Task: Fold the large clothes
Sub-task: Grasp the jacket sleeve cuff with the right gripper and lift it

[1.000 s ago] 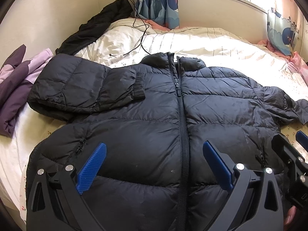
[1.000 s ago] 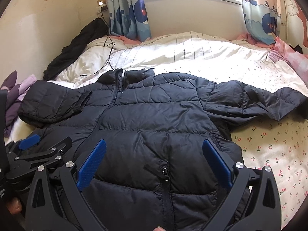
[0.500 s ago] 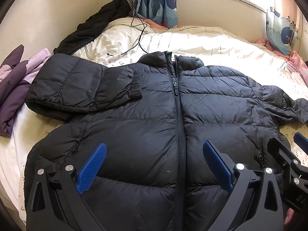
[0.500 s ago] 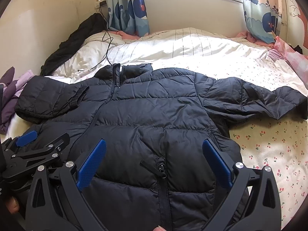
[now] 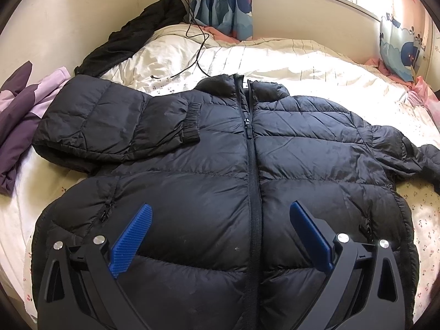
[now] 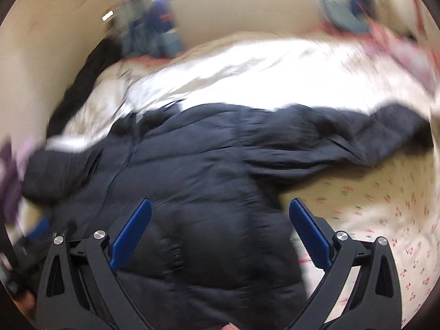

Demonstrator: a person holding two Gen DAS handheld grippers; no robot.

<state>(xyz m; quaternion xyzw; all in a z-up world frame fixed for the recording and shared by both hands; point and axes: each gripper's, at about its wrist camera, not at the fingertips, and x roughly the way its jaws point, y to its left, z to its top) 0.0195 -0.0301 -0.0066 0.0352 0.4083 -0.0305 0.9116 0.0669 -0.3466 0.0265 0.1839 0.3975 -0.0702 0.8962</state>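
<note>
A black puffer jacket (image 5: 209,170) lies front-up and zipped on the bed. Its left sleeve (image 5: 118,126) is folded across the chest, cuff near the zipper. Its right sleeve (image 6: 357,137) stretches out flat toward the right. My left gripper (image 5: 220,233) hovers open above the jacket's lower front, astride the zipper, holding nothing. My right gripper (image 6: 220,231) is open too, over the jacket's lower right side (image 6: 220,192); its view is smeared by motion.
A cherry-print sheet (image 6: 385,206) lies to the jacket's right. A white duvet (image 5: 275,63) with a black cable (image 5: 198,46) fills the far bed. Purple clothing (image 5: 16,121) sits at the left edge, another dark garment (image 5: 132,38) against the wall, curtains (image 5: 222,2) behind.
The right gripper has swung quickly to the right, blurring its view, and has left the left wrist view. The left gripper has shifted slightly, centring on the zipper. Both stay open.
</note>
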